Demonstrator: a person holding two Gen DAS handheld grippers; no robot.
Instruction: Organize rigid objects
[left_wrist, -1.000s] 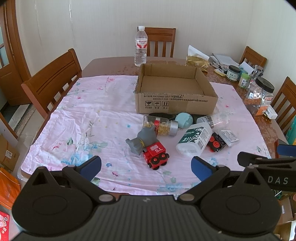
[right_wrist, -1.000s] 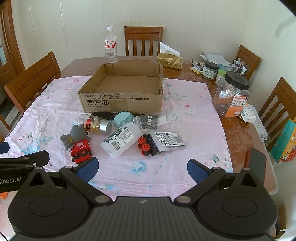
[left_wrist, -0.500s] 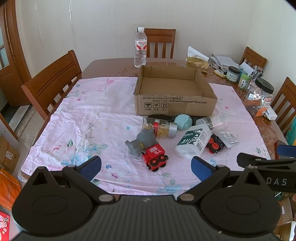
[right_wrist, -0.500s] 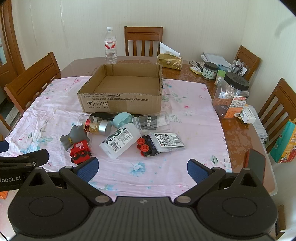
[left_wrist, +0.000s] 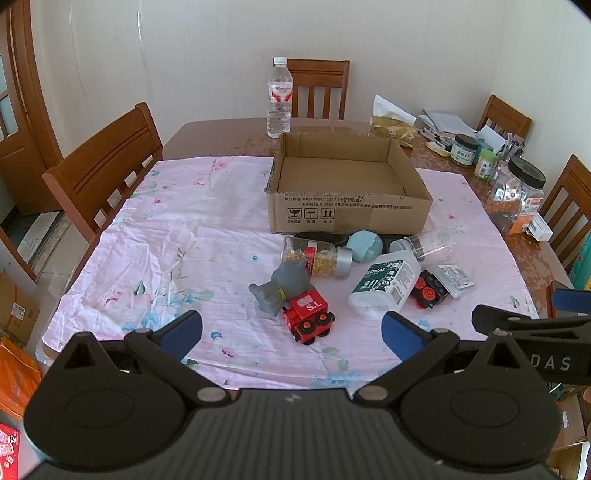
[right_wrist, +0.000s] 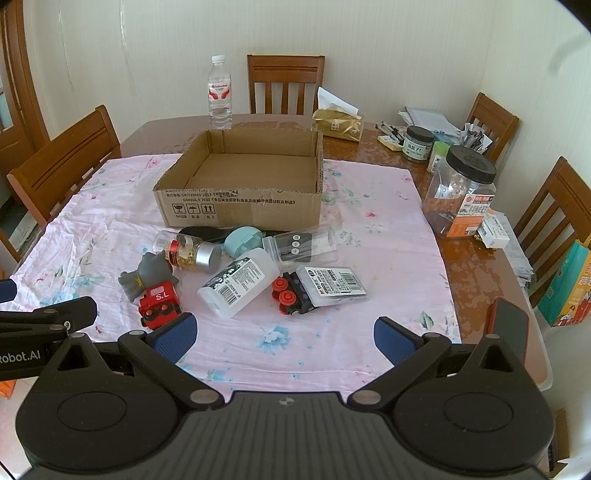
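Note:
An empty cardboard box (left_wrist: 347, 210) (right_wrist: 240, 206) stands on the pink floral cloth (left_wrist: 177, 229). In front of it lies a pile: a red toy train (left_wrist: 308, 319) (right_wrist: 159, 304), a grey toy figure (left_wrist: 282, 290), a clear jar of yellow capsules (left_wrist: 317, 256), a round teal case (left_wrist: 365, 245), a white bottle (left_wrist: 386, 282) (right_wrist: 238, 286), a clear jar (right_wrist: 299, 245), a black block with red wheels (right_wrist: 290, 297) and a flat labelled case (right_wrist: 332, 286). My left gripper (left_wrist: 291, 332) and right gripper (right_wrist: 284, 336) are both open and empty, held above the near table edge.
A water bottle (left_wrist: 279, 98) stands behind the box. A tissue pack (right_wrist: 338, 123), jars (right_wrist: 417, 142), a big black-lidded jar (right_wrist: 461, 195) and a phone (right_wrist: 509, 328) sit on the bare table at right. Wooden chairs (left_wrist: 107, 173) surround the table.
Both grippers have drawn back and risen slightly; the pile and box look a little farther away. Nothing on the table has moved.

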